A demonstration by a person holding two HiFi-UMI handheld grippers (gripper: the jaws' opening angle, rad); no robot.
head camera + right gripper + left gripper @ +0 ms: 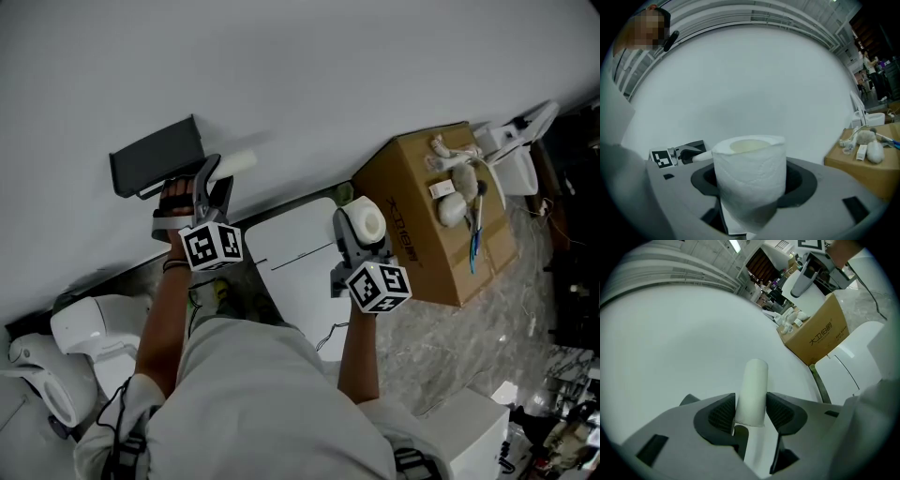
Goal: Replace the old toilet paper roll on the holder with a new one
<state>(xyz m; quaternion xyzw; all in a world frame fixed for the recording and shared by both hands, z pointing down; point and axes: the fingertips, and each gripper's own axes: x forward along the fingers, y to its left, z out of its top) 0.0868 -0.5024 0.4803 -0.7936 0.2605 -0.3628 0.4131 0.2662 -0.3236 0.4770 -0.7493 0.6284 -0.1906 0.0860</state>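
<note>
A dark toilet paper holder is fixed to the white wall at upper left in the head view. Just right of it, my left gripper is shut on a bare, pale cardboard tube. In the left gripper view the tube stands out from between the two pads, pointing at the wall. My right gripper is shut on a full white toilet paper roll, held apart from the wall. The right gripper view shows this roll upright between the jaws, with its hollow core on top.
A brown cardboard box with small white items on top stands at the right against the wall. A white flat panel lies on the floor between the grippers. A white toilet sits at lower left.
</note>
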